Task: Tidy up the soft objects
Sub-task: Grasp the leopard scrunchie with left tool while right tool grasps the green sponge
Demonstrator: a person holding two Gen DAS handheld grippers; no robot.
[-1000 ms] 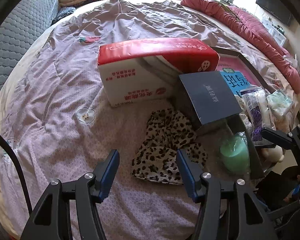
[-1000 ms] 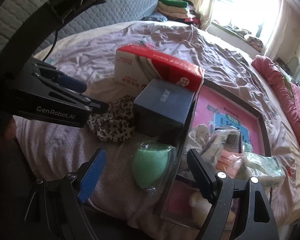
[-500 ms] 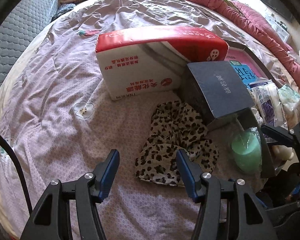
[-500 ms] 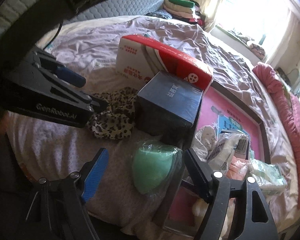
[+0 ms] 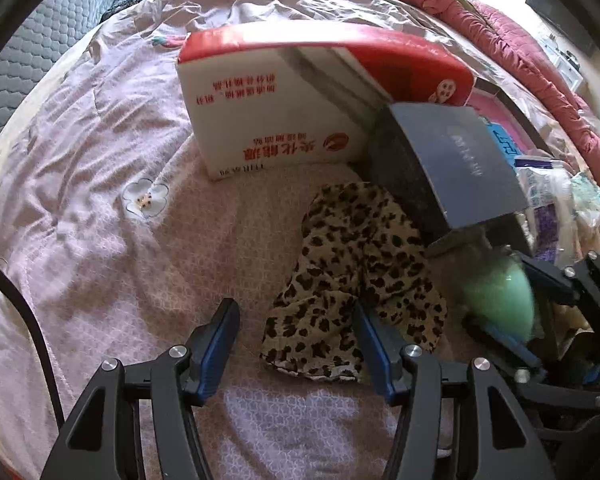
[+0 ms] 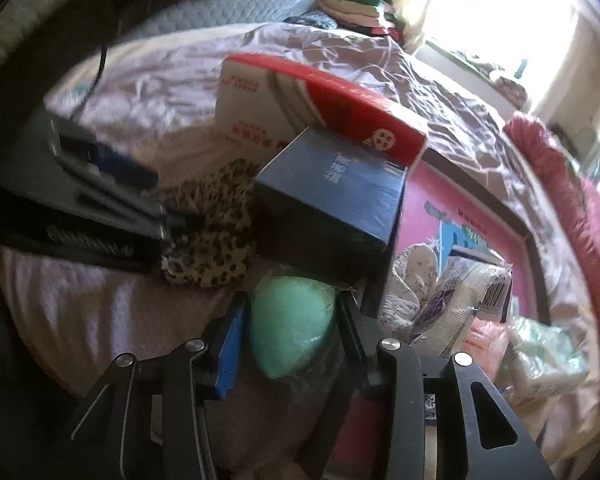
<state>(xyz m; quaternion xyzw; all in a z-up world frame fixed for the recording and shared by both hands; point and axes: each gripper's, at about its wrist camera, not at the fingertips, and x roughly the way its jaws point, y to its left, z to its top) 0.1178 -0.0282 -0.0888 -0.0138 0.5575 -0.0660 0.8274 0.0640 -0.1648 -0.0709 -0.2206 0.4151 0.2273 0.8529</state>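
Note:
A leopard-print cloth (image 5: 352, 276) lies crumpled on the lilac bedspread, its near edge between the fingers of my left gripper (image 5: 296, 322), which is open. The cloth also shows in the right wrist view (image 6: 216, 224). My right gripper (image 6: 288, 320) has closed its jaws against a mint-green sponge in clear wrap (image 6: 292, 324), which lies against the dark tray edge. In the left wrist view the sponge (image 5: 500, 300) sits at the right between the right gripper's fingers.
A red-and-white carton (image 5: 300, 104) and a dark blue box (image 5: 452, 168) stand just behind the cloth. A pink-lined tray (image 6: 476, 216) at the right holds several wrapped soft packs (image 6: 460, 304). A pink quilt (image 5: 520, 60) lies along the bed's far right.
Both grippers moved forward. The left now has the cloth's edge between its open fingers. The right narrowed from wide open onto the green sponge.

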